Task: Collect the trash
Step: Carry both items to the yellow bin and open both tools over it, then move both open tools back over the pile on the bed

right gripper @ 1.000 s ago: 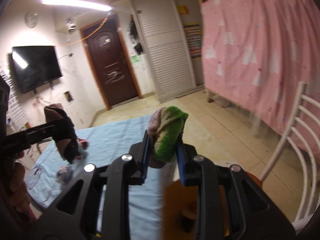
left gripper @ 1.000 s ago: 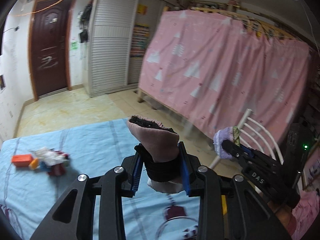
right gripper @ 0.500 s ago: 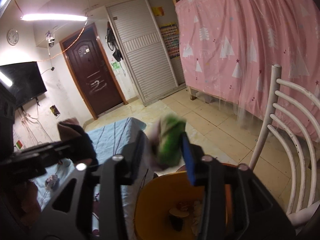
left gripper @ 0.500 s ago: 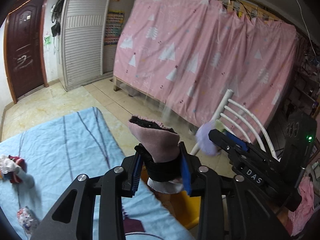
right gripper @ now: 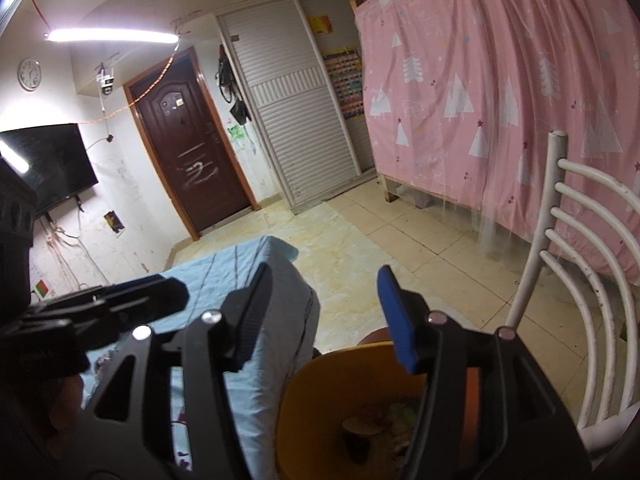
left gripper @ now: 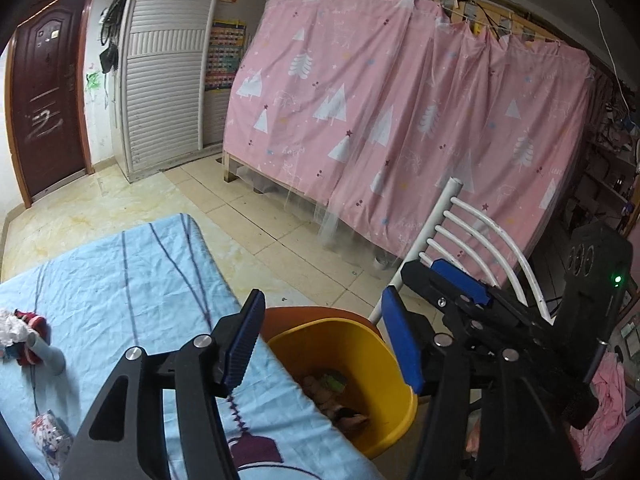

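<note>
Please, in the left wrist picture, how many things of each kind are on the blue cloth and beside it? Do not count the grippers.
Yellow bin: 1
White chair: 1
Grey tube: 1
Red-and-white crumpled heap: 1
Patterned wad: 1
Total: 5

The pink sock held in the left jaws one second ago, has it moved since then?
Yes. It has left the left gripper, whose jaws are opening with nothing between them, and seems to lie in the yellow bin below.
</note>
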### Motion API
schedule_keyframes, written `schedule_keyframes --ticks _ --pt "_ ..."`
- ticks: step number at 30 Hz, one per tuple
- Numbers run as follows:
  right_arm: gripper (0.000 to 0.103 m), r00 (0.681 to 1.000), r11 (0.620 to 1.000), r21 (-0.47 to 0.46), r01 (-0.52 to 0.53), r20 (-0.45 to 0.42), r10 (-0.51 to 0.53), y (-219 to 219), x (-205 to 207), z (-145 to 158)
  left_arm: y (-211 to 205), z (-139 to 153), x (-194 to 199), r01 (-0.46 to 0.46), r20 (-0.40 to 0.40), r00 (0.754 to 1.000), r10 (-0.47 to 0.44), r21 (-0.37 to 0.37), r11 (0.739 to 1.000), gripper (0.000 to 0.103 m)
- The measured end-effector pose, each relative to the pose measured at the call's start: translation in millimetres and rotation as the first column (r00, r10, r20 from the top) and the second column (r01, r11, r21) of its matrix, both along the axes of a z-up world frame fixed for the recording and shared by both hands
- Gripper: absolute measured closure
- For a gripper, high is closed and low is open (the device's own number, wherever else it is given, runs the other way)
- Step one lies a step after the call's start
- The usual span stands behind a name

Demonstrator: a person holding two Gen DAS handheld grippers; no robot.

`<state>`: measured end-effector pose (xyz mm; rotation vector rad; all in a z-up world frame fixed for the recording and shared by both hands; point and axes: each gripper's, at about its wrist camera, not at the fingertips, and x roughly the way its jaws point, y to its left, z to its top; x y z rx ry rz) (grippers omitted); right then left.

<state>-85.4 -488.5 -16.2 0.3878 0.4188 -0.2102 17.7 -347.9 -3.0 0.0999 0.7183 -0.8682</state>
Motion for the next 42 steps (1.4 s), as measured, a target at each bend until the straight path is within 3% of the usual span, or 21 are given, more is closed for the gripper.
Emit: schedule_keyframes --ticks 13,18,20,25,32,38,42 --pt "0.038 0.981 0.982 0.002 -0.188 -0.044 0.188 58.1 41.1 -6.4 89.2 20.4 26.5 -0.16 0.039 0.986 0.162 -0.042 0.986 0.044" --pt "0.036 0.956 0.959 0.003 -0.284 -0.069 0.284 92.9 62.5 -12.3 127.5 23.2 43.6 -0.243 0.048 0.968 0.245 -0.037 0.969 0.035" --pt "0.031 0.939 0.942 0.01 -0.335 -0.079 0.335 109.0 70.9 -15.6 141.5 22.8 50.2 -0.269 0.039 0.962 0.271 -0.039 0.962 0.034" --pt "0.031 0.905 0.911 -0.006 -0.412 -0.119 0.409 143.8 87.8 -21.7 173.4 22.6 64.6 -0.337 0.031 0.94 0.338 -0.038 0.941 0.032" --pt "0.029 0.861 0.869 -0.015 -0.494 -0.146 0.487 183.4 105.4 -25.1 217.2 17.9 92.6 -0.441 0.009 0.897 0.441 -0.022 0.897 0.029" --pt "0.024 0.814 0.824 -0.025 -0.566 -0.179 0.553 215.9 119.2 -31.1 254.8 6.2 125.9 -0.543 -0.081 0.837 0.541 -0.007 0.839 0.029" --pt "0.023 0.785 0.797 -0.03 -0.603 -0.199 0.586 231.5 127.4 -34.6 269.1 -3.7 142.0 -0.568 -0.129 0.816 0.564 0.005 0.823 0.029"
